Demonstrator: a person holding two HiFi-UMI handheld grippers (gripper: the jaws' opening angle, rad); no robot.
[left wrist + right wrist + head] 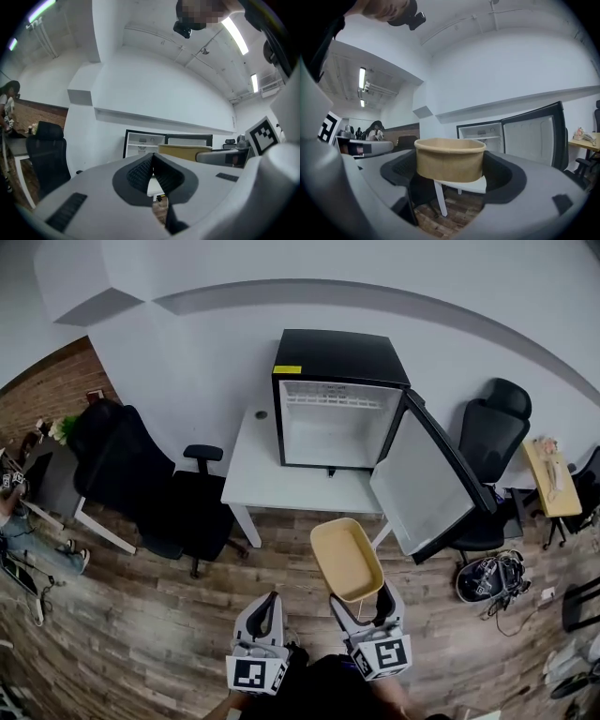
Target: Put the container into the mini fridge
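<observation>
Gripping the container [345, 557] in our right gripper [362, 600] | our left gripper [270, 604] clenched, empty | mini fridge [337, 352] at 12 o'clock, door [422, 479] swung toward 3 o'clock

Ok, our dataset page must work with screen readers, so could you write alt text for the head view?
The right tool grips a tan container over a wood floor, facing a black mini fridge standing open on a white table. The left tool beside it is shut and empty.
</observation>
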